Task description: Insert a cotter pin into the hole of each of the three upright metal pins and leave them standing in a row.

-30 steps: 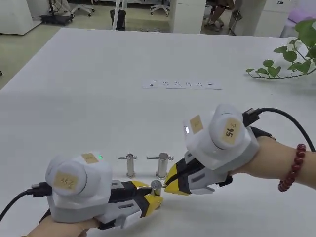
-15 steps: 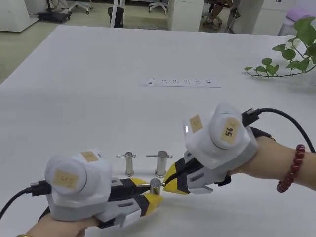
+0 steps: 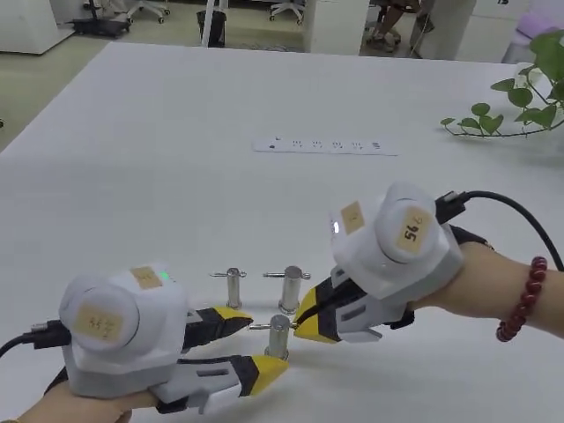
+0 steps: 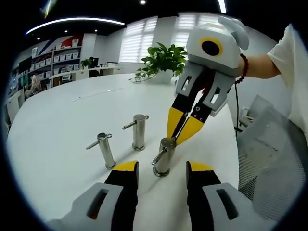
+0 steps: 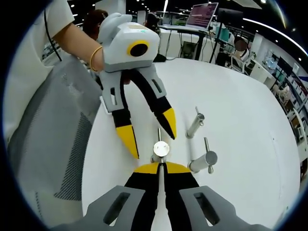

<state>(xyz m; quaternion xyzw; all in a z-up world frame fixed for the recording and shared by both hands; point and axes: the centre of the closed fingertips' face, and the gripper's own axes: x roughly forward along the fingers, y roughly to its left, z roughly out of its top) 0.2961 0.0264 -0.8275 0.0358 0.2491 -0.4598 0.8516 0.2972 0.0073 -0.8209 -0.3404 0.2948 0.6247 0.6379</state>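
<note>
Left gripper (image 3: 264, 341) is spread wide open with a jaw on either side of the nearest upright pin (image 4: 165, 155). It's not touching it as far as I can tell, so it's got nothing in it. That pin stands just in front of the back-left pin (image 3: 233, 287) and back-right pin (image 3: 290, 291), which each have a cotter through already. The cotter pin (image 4: 157, 158) in the near one pokes out its left side. The right gripper (image 5: 161, 167) is pinched closed on the other end, tips right by the pin. Imo: push dead straight along the hole and keep it level. Brace with the left jaws if the pin starts to tip, then let go gently. It looks forward of the other two, so I'd nudge it into line. The white table (image 3: 176, 159) looks smooth, so pins probably slide. There's a power strip (image 3: 324, 146) further back, a trailing plant (image 3: 520, 97) at the right edge, and open office floor beyond.
</note>
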